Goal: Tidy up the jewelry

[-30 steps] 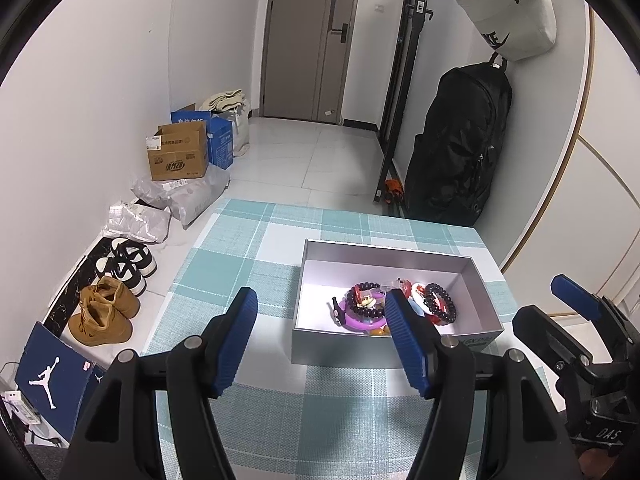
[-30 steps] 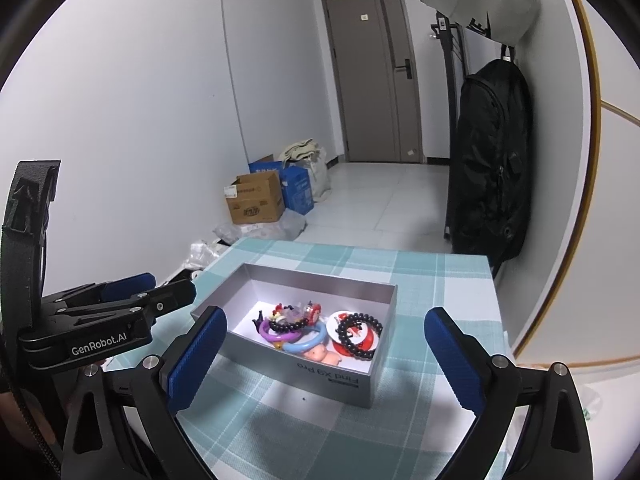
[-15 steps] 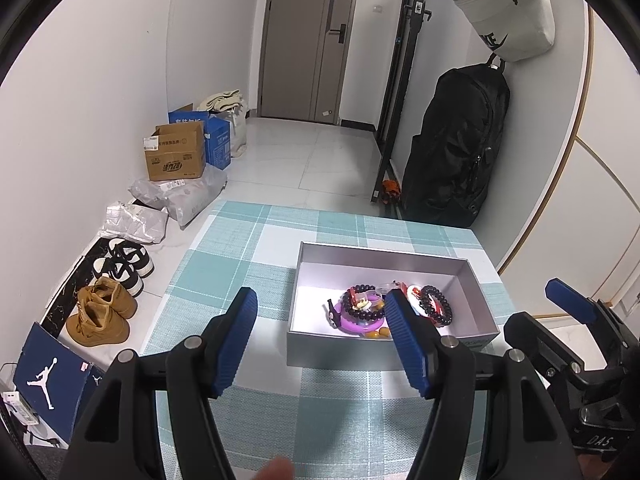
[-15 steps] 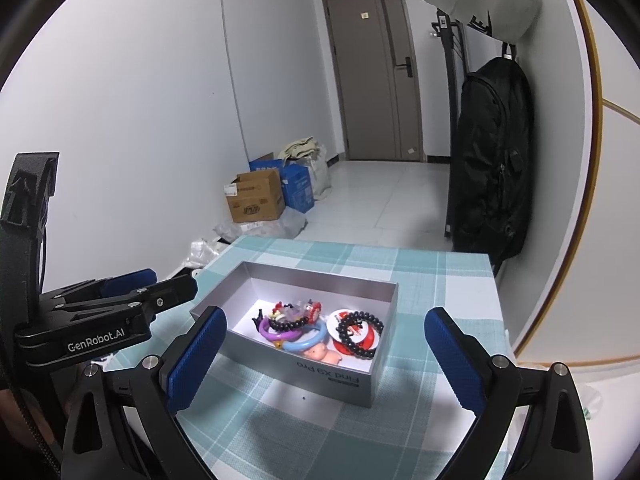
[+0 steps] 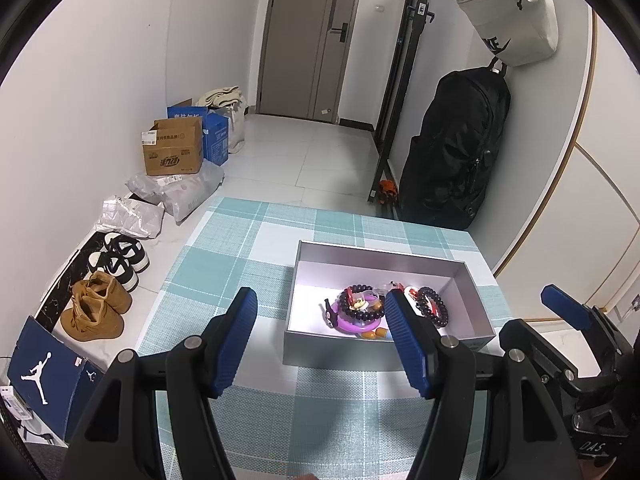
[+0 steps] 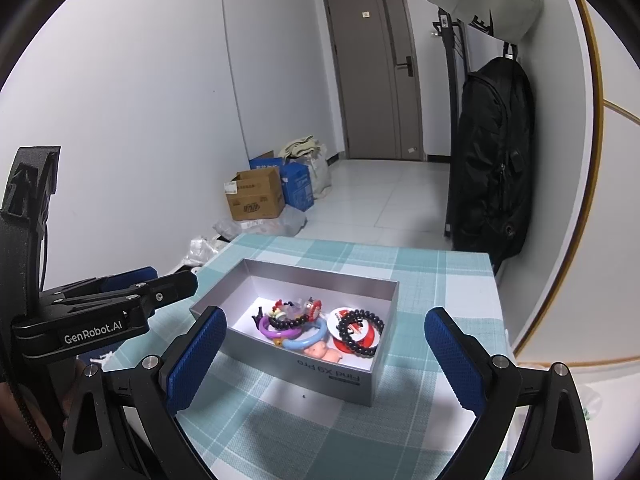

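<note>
A grey open box [image 5: 384, 357] [image 6: 280, 364] stands on the teal checked tablecloth [image 5: 240, 264]. In it lie a purple ring [image 5: 356, 325] [image 6: 272, 330], dark bead bracelets [image 5: 434, 305] [image 6: 360, 332], a light blue ring [image 6: 308, 338], a red-and-white disc [image 6: 344, 320] and small charms. My left gripper [image 5: 322, 336] is open and empty, held above the table just before the box's near left corner. My right gripper [image 6: 324, 352] is open and empty, in front of the box; it also shows at the right of the left wrist view [image 5: 568, 316].
The table ends at a white wall with a gold trim on the right [image 5: 580, 184]. A black backpack [image 5: 456, 152] hangs behind the table. Cardboard boxes [image 5: 172, 152], bags and shoes [image 5: 100, 304] lie on the floor at the left.
Both grippers have drawn back and risen slightly, so the box appears a little lower and farther. Both stay open. The jewelry has not moved.
</note>
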`<state>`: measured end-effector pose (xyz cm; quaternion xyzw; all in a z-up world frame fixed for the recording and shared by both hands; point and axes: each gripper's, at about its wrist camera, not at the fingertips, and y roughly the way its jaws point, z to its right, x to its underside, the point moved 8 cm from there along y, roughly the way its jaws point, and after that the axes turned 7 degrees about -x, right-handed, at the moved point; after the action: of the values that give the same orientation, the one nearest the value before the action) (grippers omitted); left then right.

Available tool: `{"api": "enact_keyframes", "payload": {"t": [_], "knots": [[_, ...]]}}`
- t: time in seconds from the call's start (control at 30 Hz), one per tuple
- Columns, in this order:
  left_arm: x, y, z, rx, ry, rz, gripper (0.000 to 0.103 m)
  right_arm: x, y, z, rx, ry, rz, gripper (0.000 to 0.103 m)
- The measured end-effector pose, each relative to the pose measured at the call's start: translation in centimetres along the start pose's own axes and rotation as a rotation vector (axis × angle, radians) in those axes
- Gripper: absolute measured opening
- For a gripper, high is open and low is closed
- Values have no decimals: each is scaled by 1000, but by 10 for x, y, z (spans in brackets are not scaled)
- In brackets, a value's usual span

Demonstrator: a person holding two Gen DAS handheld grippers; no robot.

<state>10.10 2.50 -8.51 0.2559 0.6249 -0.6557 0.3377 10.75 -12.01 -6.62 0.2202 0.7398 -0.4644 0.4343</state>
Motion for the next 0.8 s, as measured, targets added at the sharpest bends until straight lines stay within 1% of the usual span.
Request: {"api": "enact_keyframes", "payload": {"t": [0.8], "knots": [[-1,-1,0,-11,-3,8,62,1,1,0,2,1,-7,101]]}}
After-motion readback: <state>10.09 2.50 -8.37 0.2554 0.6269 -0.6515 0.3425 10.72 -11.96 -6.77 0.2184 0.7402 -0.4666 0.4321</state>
